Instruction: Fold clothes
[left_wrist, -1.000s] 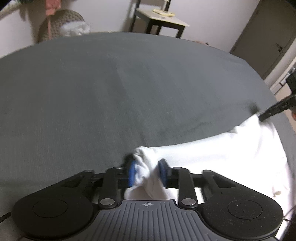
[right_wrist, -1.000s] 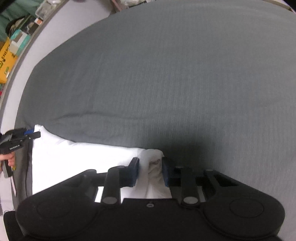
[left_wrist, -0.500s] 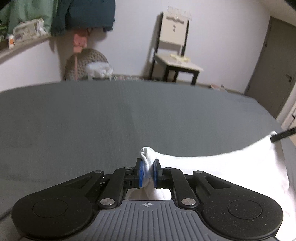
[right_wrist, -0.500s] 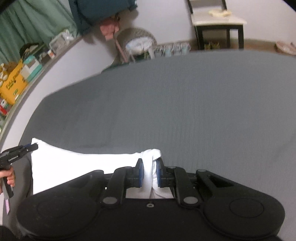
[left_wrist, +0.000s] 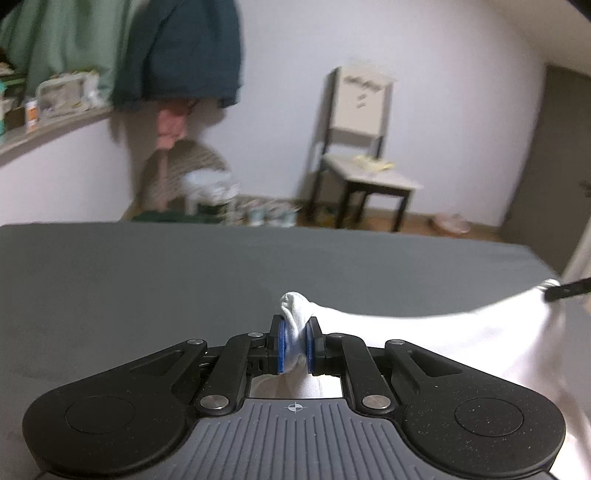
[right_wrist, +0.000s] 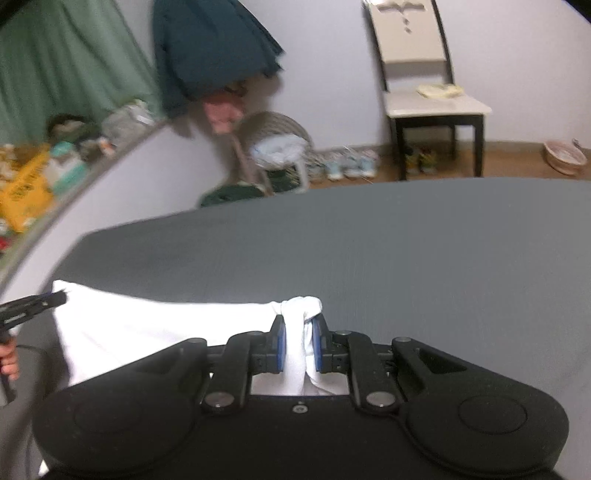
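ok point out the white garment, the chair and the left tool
white garment (left_wrist: 424, 332), left wrist view, stretched top edge
chair (right_wrist: 436, 105), right wrist view, pale seat
left tool (left_wrist: 294, 345), left wrist view, between its fingertips

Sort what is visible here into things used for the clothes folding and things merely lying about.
In use:
- white garment, stretched between both tongs
- left tongs, shut on it
- right tongs, shut on it
- grey bed

Lying about:
- chair
- hanging dark jacket
- shoes
- shelf clutter
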